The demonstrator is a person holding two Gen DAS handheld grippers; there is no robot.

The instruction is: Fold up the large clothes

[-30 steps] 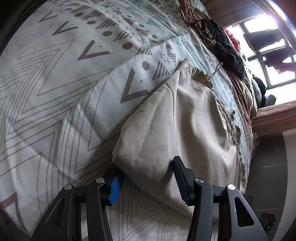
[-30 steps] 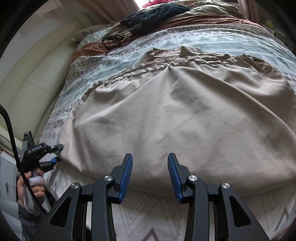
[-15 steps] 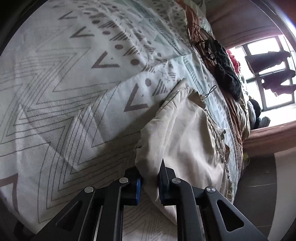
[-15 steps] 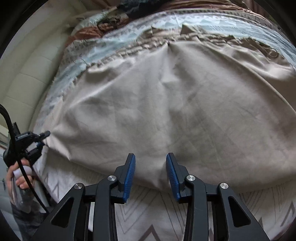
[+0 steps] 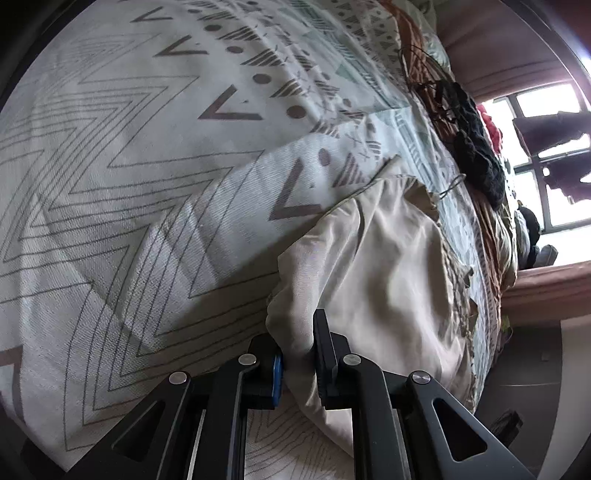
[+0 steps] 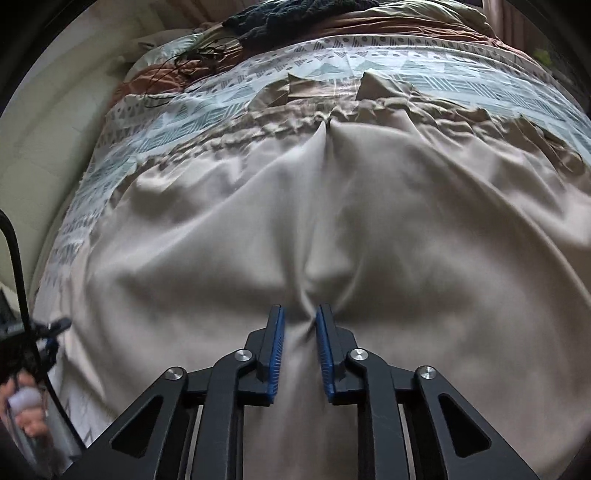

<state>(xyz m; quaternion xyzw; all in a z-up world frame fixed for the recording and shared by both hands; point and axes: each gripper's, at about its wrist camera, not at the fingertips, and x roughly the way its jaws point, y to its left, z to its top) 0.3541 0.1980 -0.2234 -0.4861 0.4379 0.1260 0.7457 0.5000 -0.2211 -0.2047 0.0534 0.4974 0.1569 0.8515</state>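
A large beige garment (image 6: 369, 206) is lying spread across a bed covered by a patterned bedspread (image 5: 147, 155) printed with grey zigzag lines, triangles and dots. In the right wrist view the garment is filling most of the frame, its gathered, ruffled edge running across the upper part against a band of pale teal triangles. In the left wrist view only one corner of it is showing, in the lower right of the frame.

The left gripper (image 5: 298, 354) is pinching that corner: its fingers are drawn narrow, with a bunched fold of beige cloth pressed between the blue pad and the black finger. The cloth is puckering just above the fingertips.

The right gripper (image 6: 300, 332) is sitting at the bottom centre of its frame on the near edge of the garment. Its blue-padded fingers are close together with a ridge of fabric rising between them, and creases are radiating upward from that spot toward the gathered edge.

At the far left edge of the right wrist view, the left gripper's black body and a hand (image 6: 26, 410) gripping its handle are showing, blurred, beside the garment's left corner.

A dark knitted item (image 6: 295, 14) is lying at the top of the right wrist view, beyond a rust-brown cloth (image 6: 155, 74). A bright window (image 5: 546, 155) is occupying the upper right of the left wrist view.
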